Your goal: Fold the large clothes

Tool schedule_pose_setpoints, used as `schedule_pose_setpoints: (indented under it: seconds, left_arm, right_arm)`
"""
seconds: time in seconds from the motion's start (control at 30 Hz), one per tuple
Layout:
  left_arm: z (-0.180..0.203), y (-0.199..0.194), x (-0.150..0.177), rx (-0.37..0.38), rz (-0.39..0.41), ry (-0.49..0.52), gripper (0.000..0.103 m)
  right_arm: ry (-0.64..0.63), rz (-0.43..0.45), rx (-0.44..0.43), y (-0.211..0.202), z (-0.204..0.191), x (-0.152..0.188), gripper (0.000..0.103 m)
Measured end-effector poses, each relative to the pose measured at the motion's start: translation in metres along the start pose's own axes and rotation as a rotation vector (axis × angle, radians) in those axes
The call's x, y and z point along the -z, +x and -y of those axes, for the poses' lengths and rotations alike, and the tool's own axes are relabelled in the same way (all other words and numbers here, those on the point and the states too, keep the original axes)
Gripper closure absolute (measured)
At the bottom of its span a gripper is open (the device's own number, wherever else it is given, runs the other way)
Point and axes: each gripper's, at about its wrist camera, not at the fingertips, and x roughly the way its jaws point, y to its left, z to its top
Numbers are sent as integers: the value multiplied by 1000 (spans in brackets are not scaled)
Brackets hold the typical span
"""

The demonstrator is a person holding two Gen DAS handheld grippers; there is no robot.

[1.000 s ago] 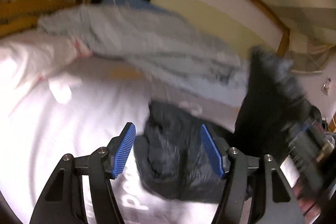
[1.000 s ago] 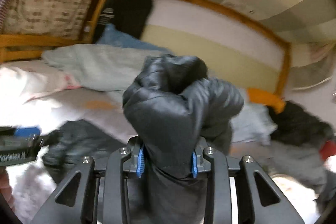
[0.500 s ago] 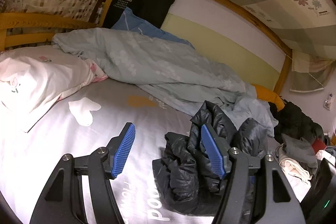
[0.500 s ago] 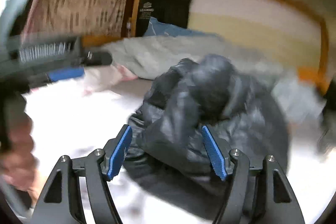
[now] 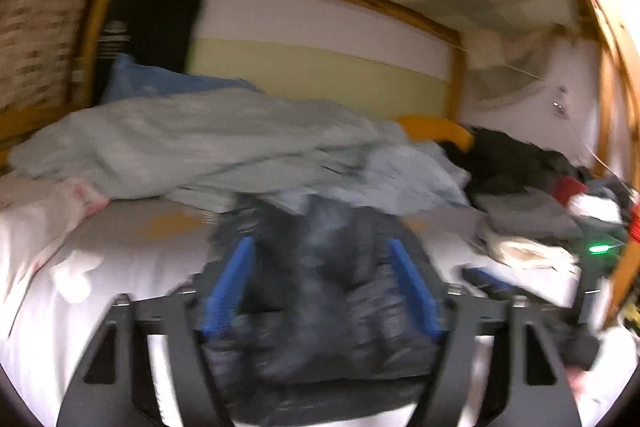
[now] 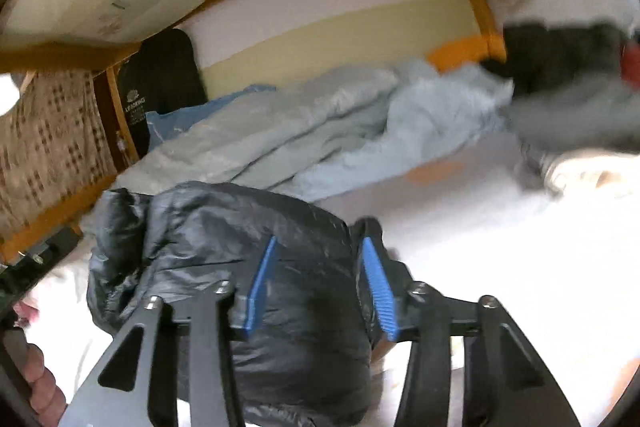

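Left gripper (image 5: 324, 283) and right gripper (image 6: 320, 287): each closing around the black jacket (image 6: 224, 235), bunched between the blue pads. Right view alone showed a hand (image 6: 40, 383); left view alone, a green light (image 5: 597, 249).

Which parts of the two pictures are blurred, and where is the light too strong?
Left wrist view: motion blur throughout, the black puffer jacket smeared; the white bedsheet glares at left. Right wrist view: the jacket is fairly sharp, the clothes pile at right is smeared, and the sheet is washed out.
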Motion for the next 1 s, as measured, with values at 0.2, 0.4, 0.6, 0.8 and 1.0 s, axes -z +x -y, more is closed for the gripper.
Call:
schedule_pose_setpoints:
  seconds: [0.2,0.4,0.6,0.8,1.0]
  left_arm:
    - [26,56,-18,-96,-206,180,84]
    - [-11,98,13,-373,-318,183,90]
    - [-46,108,34,-307,-407,101,92]
    - [-57,116,54,-231,-513,78,92]
    - [-89,128,69,-147,-543,-99,92]
  right_arm:
    - [-32,-226,-255,55,-17,1,71]
    - [-25,-283,-353,75,-19,11,71]
    - [-240,-256,-14,63,-40,4,71]
    - [-312,-364,27,80,-55,5,71]
    - [-292,-406,7,106,-52,14,71]
